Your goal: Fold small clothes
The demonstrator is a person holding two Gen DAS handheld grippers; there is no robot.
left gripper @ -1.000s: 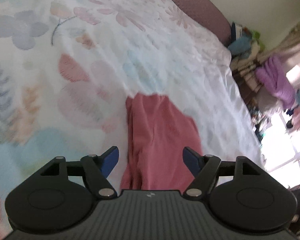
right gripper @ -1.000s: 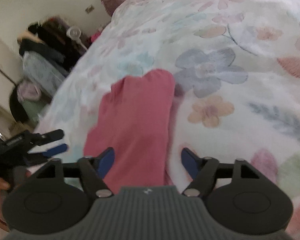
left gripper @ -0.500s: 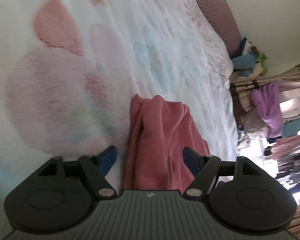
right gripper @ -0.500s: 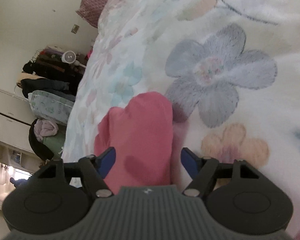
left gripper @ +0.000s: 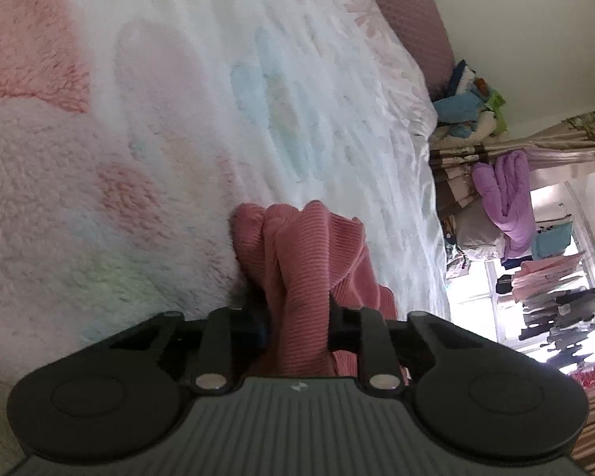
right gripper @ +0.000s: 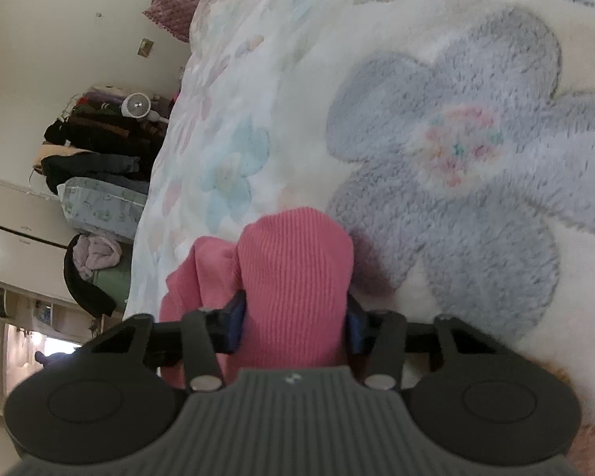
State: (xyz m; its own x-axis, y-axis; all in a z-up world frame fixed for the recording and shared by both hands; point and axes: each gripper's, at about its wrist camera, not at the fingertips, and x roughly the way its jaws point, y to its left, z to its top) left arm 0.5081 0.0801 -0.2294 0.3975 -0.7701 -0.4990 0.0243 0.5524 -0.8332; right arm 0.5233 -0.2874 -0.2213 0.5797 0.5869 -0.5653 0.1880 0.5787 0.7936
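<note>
A small pink ribbed garment [left gripper: 305, 254] lies on a fluffy floral blanket [left gripper: 99, 198] on a bed. My left gripper [left gripper: 297, 327] is shut on a bunched edge of it, the cloth bulging up between the fingers. In the right wrist view the same pink garment [right gripper: 297, 273] fills the space between the fingers of my right gripper [right gripper: 295, 327], which is shut on another edge of it. Both grippers sit low, close to the blanket. The blue pads are mostly hidden by cloth.
The blanket [right gripper: 456, 158] spreads far ahead of both grippers. A mauve pillow [left gripper: 412, 12] lies at the bed's head. Piles of clothes [right gripper: 95, 150] and a small fan [right gripper: 136, 105] stand beside the bed. Curtains and a purple cloth [left gripper: 507, 194] hang by a window.
Both grippers dropped down to the garment and closed from open onto its edges, bunching the cloth between the fingers.
</note>
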